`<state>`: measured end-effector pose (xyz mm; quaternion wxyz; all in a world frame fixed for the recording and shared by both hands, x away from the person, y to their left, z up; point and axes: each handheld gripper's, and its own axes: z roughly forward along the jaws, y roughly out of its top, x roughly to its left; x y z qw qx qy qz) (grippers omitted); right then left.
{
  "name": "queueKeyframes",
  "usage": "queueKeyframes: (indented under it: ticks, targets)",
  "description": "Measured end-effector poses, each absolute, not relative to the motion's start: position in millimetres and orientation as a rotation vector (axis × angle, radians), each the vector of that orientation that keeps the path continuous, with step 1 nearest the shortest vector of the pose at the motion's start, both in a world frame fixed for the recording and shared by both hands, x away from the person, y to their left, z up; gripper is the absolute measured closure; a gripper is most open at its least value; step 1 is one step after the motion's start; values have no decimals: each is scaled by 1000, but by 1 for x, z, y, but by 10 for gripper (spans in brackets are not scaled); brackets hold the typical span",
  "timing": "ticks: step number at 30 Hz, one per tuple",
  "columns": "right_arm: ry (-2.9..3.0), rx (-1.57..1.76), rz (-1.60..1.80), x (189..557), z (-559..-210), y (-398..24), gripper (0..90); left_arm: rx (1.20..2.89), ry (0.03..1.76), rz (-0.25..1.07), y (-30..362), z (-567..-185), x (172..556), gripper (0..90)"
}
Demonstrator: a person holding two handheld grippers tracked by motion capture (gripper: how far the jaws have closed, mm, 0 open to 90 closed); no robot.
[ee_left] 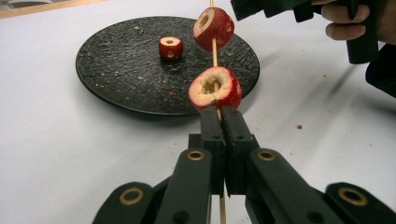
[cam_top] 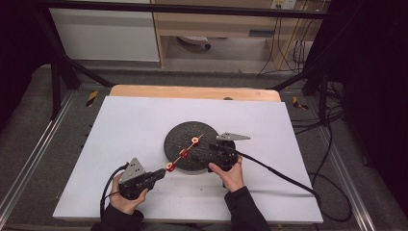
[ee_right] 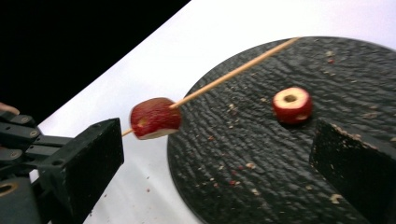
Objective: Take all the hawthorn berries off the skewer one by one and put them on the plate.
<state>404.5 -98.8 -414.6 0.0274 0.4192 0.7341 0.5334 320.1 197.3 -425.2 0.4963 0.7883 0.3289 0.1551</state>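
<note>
The surface [cam_top: 130, 125] is a white sheet that covers most of a wooden top; a bare strip of light wood [cam_top: 192, 92] shows along the edge at 12 o'clock. Directly on the white sheet lies one round black plate [cam_top: 177, 139], a little toward 3 o'clock from the centre. The plate is flat and has a rough, wrinkled texture, and pale crumbs are scattered over it. On the plate rests a single red fruit piece [ee_left: 170, 47] with a hollowed core, standing with the hole upward. A few small red specks [ee_left: 299, 126] lie on the white sheet just beside the plate. The surface stands on a grey carpeted floor [cam_top: 29, 130].
</note>
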Motion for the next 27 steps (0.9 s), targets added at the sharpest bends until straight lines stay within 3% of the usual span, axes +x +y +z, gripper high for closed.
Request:
queueKeyframes:
  ticks: [4,27]
  targets:
    - [2289,1264,1654,402,-416,-90,83,1913,785,376,195,-425,319,883]
    - [2359,1264,1819,404,-425,-80,565,1928,753,366,185,-426,316,883]
